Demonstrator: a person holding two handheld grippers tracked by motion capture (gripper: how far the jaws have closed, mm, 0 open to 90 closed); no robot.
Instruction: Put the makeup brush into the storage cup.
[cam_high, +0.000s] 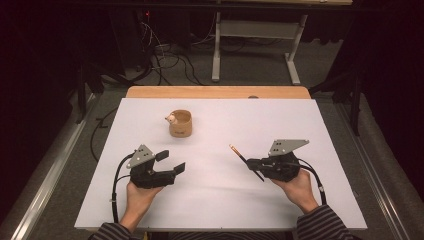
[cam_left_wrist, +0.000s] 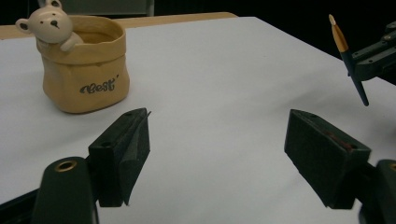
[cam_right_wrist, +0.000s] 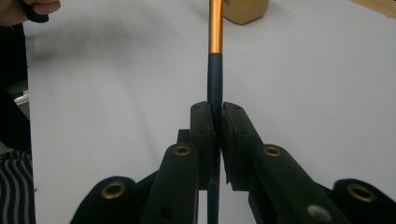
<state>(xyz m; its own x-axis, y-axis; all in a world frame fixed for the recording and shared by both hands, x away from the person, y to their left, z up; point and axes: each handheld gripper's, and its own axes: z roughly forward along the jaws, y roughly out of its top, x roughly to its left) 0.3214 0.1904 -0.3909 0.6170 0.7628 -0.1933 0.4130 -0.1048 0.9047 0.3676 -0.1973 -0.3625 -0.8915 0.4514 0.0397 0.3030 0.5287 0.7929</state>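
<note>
The white worktop (cam_high: 215, 200) carries one standing thing, a tan cup (cam_high: 180, 123) with a small bear figure (cam_high: 171, 118) perched on its rim, and it serves here as the landmark. Nearer the person than the cup and to its left, the left gripper (cam_high: 170, 162) rests low over the worktop with its fingers (cam_left_wrist: 122, 154) spread wide and nothing between them. Nearer the person than the cup and well off to its right, the right gripper (cam_high: 250, 163) has its fingers (cam_right_wrist: 202, 135) clenched on a pencil (cam_high: 246, 162), dark blue along the shaft with an orange band near the pale tip. The pencil is gripped around its middle, its tip pointing back toward the cup, its lower end sticking out below the fingers.

The likely job is to drop the pencil into the cup, and several things could spoil it. The grip is narrow on a thin round shaft, so the pencil may pivot or slide if the hand tilts quickly. The cup looks light and sits free; a pencil end striking its wall or the bear could push or tip it. Letting go while the pencil is still slanted and high could make it bounce off the rim and roll across the worktop.
</note>
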